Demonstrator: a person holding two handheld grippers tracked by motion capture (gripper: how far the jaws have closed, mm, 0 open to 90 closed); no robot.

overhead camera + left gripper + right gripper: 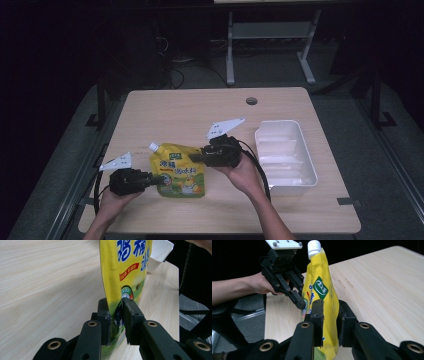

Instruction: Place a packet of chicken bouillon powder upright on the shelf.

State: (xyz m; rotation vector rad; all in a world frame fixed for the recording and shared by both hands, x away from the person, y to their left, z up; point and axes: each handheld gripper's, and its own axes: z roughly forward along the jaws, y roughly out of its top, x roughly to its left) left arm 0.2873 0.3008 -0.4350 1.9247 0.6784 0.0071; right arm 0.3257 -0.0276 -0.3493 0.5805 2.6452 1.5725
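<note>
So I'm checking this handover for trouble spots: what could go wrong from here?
The left gripper pinches just a thin edge of the yellow spout pouch, so the pouch may slip or sag. The right gripper straddles the pouch's other side with its grip looking loose; if it lets go, the pouch could swing or drop onto the table. The white tray sits close by and could be bumped.

The far half of the wooden table [190, 107] is left bare, and a wide lane is offered there for a hand. On the right side, passage is blocked by the white plastic bin [286, 157], set near the edge. At the middle front, the way is barred by the upright yellow pouch [179, 170], flanked closely by the left gripper [159, 180] and the right gripper [196, 157]. A bare strip is seen along the front edge.
</note>
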